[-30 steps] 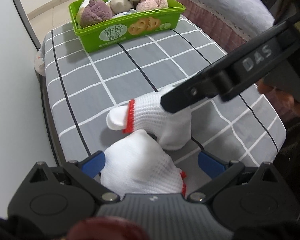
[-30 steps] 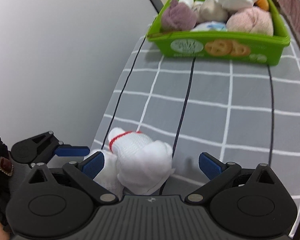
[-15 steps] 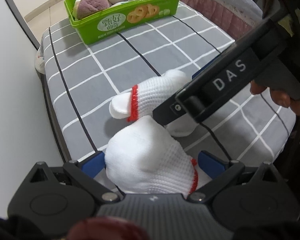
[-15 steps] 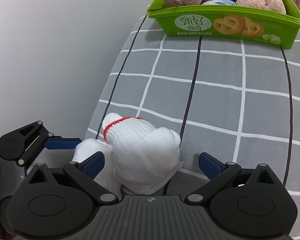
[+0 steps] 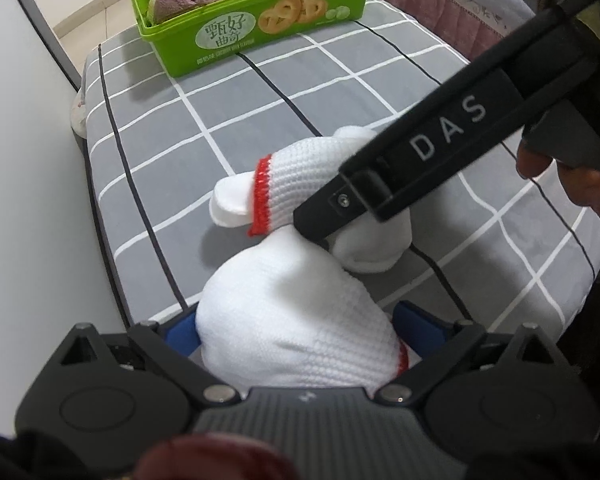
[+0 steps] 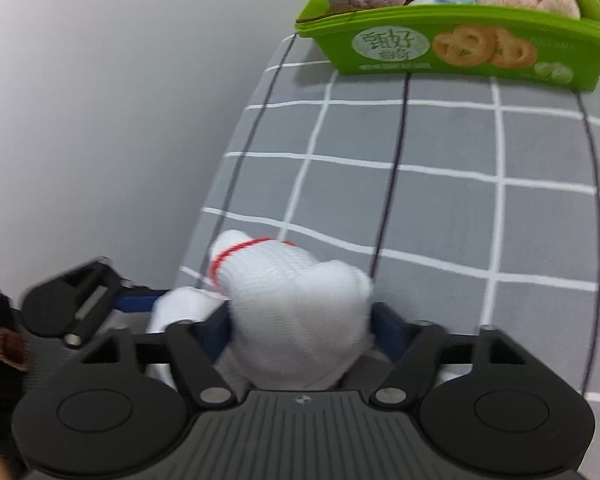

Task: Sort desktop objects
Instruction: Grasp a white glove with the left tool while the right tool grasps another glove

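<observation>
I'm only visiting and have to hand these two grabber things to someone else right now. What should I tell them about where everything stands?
Right gripper: jaws closing around the far white glove; pads at its sides.
Left gripper: jaws closing, the near white glove between them; firm grip not evident.
Both gloves lie on the grey checked cover, touching each other.
Green bin at the far end already holds rolled soft items.
Left to do: lift the gloves and, probably, put them in the bin.

right gripper (image 6: pixel 300 330) jaws closing | white glove (image 6: pixel 296 312) between
</observation>
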`<state>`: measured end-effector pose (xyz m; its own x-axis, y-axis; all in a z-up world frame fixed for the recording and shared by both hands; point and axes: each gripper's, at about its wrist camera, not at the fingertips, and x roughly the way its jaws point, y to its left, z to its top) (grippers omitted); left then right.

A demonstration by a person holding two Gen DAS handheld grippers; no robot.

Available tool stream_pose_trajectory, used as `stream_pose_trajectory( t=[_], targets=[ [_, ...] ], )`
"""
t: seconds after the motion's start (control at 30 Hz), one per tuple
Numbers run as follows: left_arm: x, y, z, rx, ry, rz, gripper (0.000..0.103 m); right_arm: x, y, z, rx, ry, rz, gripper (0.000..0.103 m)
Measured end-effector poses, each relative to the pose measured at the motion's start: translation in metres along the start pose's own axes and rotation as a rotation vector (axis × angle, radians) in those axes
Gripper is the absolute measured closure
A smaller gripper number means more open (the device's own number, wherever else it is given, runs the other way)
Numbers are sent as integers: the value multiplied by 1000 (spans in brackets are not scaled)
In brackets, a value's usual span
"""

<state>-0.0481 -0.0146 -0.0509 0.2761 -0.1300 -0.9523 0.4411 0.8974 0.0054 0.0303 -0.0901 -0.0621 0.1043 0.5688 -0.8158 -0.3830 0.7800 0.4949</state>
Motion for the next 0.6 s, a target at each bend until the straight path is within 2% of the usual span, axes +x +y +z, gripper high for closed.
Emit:
stream_pose_trajectory(
  t=[0.13,0.37,0.6],
  targets=[
    [-2,-1,3,-12,-41,1,11,-3,-2,3,11,-10,-6,35],
    [0,8,10,-97,-85,-31,14,-22,-14,11,38,-64,-81,36],
    [-1,19,17,-190,-151,-103,15,-43,-41,21,98,-114,-161,36]
  ],
)
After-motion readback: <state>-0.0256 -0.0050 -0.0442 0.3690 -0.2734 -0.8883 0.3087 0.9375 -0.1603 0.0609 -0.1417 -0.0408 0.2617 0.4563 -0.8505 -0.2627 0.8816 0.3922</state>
